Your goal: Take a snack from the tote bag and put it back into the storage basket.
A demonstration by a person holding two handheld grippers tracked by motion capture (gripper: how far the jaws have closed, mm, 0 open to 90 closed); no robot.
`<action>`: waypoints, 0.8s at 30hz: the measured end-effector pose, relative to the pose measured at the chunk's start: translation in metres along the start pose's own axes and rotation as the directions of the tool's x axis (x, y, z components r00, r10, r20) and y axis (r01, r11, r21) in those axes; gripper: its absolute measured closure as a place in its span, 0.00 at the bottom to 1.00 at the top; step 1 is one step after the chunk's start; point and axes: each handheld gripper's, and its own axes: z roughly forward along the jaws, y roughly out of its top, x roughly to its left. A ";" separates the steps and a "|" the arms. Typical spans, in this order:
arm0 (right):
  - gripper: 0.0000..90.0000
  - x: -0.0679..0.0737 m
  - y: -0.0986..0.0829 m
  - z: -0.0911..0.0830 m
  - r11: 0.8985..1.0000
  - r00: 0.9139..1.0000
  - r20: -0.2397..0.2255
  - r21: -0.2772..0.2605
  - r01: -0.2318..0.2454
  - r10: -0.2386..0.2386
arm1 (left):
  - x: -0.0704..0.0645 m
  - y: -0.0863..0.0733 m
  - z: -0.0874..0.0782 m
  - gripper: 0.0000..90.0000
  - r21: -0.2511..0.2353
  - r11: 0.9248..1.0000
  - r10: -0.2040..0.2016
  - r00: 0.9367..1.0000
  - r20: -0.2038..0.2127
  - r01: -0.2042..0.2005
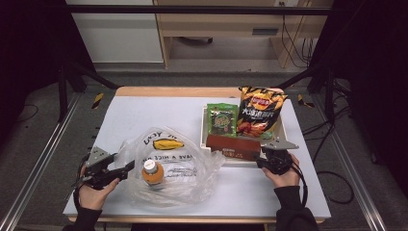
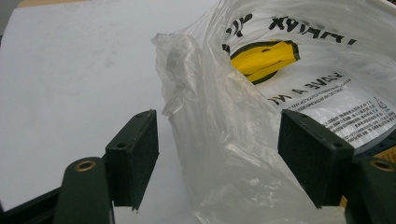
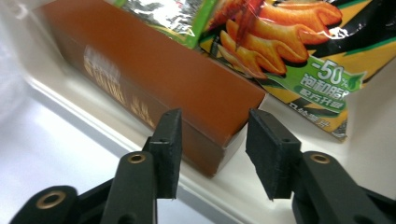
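On the white table (image 1: pixel 144 115), a clear plastic bag (image 1: pixel 178 168) printed with a yellow smiley lies at about 7 o'clock from centre, an orange-capped bottle (image 1: pixel 152 172) inside it. The left gripper (image 1: pixel 126 168), jaws apart, sits at the bag's 9 o'clock edge. At 3 o'clock a white tray (image 1: pixel 204 130) holds a brown box (image 1: pixel 233 147), a green packet (image 1: pixel 222 119) and a chip bag (image 1: pixel 260 111); the right gripper (image 1: pixel 262 161) is at the box's 4 o'clock end.

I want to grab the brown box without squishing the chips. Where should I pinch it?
Pinch the brown box at its near end, across its narrow width, coming in from the table side. The right tool already straddles that corner, open, and the chips bag lies behind it.
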 end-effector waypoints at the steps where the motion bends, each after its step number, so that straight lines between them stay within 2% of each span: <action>1: 0.65 0.001 0.000 0.001 1.000 1.000 0.003 0.005 -0.010 0.010 | 0.000 0.000 0.000 0.32 0.000 1.000 0.003 1.000 -0.001 -0.003; 9: 0.65 0.000 -0.003 0.008 1.000 1.000 0.014 -0.022 -0.015 0.016 | -0.001 -0.001 0.002 0.32 0.008 1.000 0.003 1.000 0.002 -0.003; 17: 0.71 0.001 -0.005 0.014 0.998 0.999 0.052 -0.067 -0.012 0.015 | 0.000 -0.001 0.001 0.32 0.002 1.000 0.000 1.000 0.002 0.000; 19: 0.73 0.000 -0.005 0.014 0.997 0.998 0.058 -0.077 -0.023 0.027 | 0.000 -0.001 0.001 0.32 0.002 1.000 0.000 1.000 0.002 0.000; 24: 0.75 0.000 -0.007 0.017 0.995 0.998 0.052 -0.096 -0.030 0.035 | 0.000 0.000 0.000 0.32 0.001 1.000 -0.001 1.000 0.000 0.001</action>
